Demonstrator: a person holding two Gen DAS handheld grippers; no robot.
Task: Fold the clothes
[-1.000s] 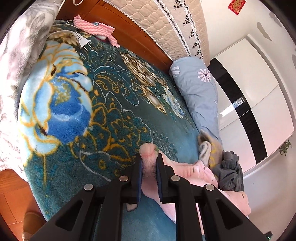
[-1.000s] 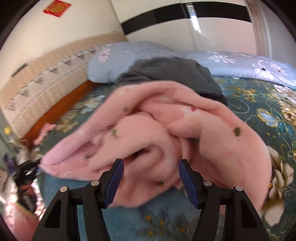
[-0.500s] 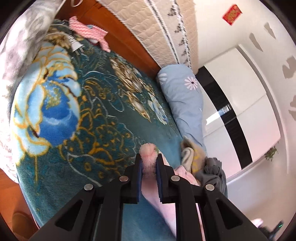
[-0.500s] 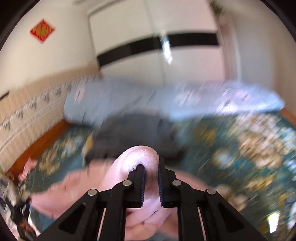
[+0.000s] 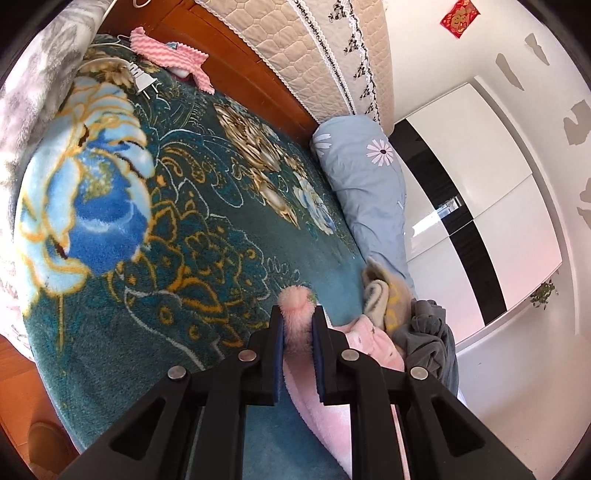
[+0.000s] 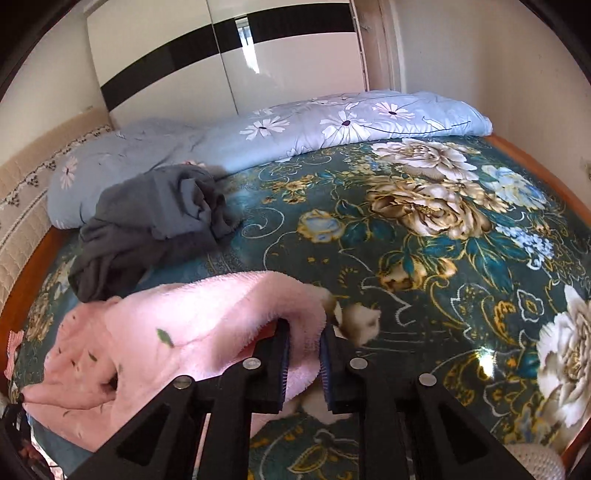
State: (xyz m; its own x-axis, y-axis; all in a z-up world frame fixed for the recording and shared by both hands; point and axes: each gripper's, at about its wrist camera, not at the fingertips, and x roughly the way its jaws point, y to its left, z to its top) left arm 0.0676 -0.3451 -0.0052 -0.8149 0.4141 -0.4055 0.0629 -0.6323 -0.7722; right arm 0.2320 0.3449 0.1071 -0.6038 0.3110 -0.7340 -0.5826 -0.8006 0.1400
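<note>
Clamping down hard in the left wrist view, the left gripper [image 5: 297, 314] has its blue-padded jaws pinched on a tuft of the pink fleece garment [image 5: 295, 301], which trails back under the tongs toward the lower right, lying on the teal floral blanket [image 5: 155, 258]. Just beyond the pink fabric sit a cream-and-yellow cloth [image 5: 384, 295] and a crumpled grey garment [image 5: 430, 332], both beside the pale blue daisy-print quilt [image 5: 365, 177] rolled along the far edge. Up at the headboard end there's a pink zigzag cloth [image 5: 170, 55] and a white plug [image 5: 142, 79] on the blanket. On the wall hangs a red paper ornament [image 5: 460, 16] with gold writing, too small to read. Over to the right wrist view: the right gripper [image 6: 304, 341] has just been closing and then easing a touch wider, and its jaws are gripped on a fold of that same pink fleece garment [image 6: 192, 325], which spreads out to the left, speckled with small green leaves. Behind it lies the grey garment [image 6: 155, 218], resting against the daisy-print quilt [image 6: 332, 125], with the white wardrobe [image 6: 229, 62] and its black band at the back. No brand labels can be read.
</note>
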